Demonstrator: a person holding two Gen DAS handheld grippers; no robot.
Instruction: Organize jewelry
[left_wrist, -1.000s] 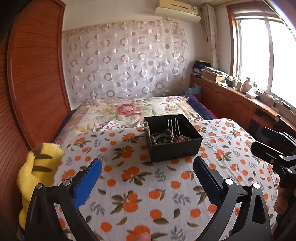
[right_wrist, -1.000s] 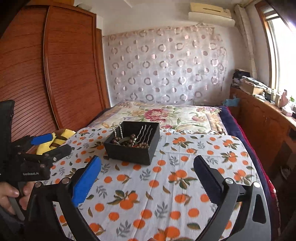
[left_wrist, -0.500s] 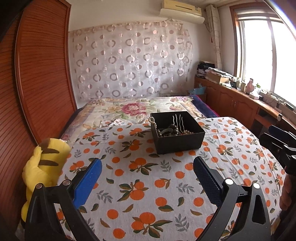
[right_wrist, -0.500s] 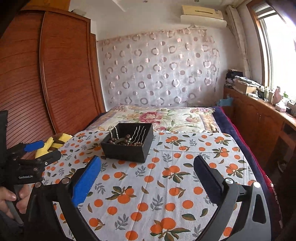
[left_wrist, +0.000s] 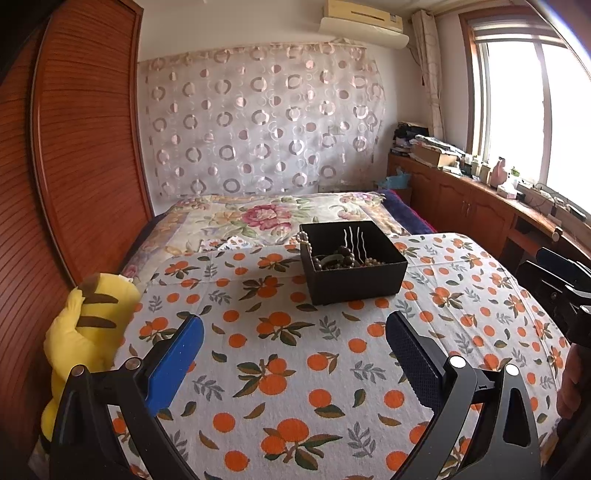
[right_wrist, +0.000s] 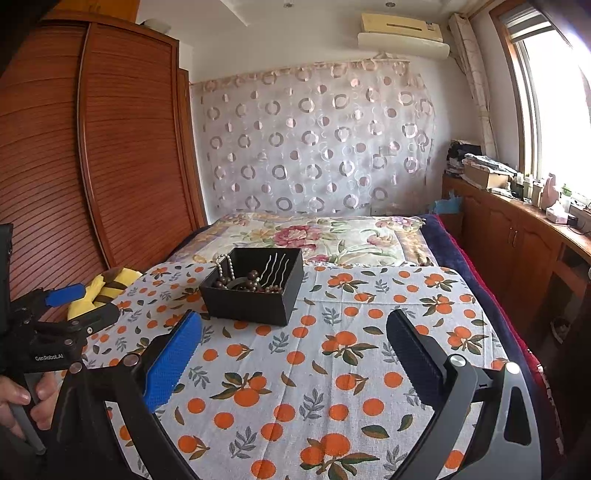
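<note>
An orange-print cloth (left_wrist: 295, 369) covers the bed. The left gripper (left_wrist: 295, 332) hovers low, jaws wide and empty; the black jewelry box (left_wrist: 352, 266) sits ahead. The right gripper (right_wrist: 293, 332) hovers likewise, wide and empty.

The left tongs (left_wrist: 294, 341) stand wide apart and empty, blue-padded fingers (left_wrist: 177, 354) at seven and five o'clock of their own view. The right tongs (right_wrist: 294, 341) gape the same way, gripping nothing. In the right view, a hand (right_wrist: 22, 406) at eight o'clock wraps the left tool's handle; both tools are held level.
</note>
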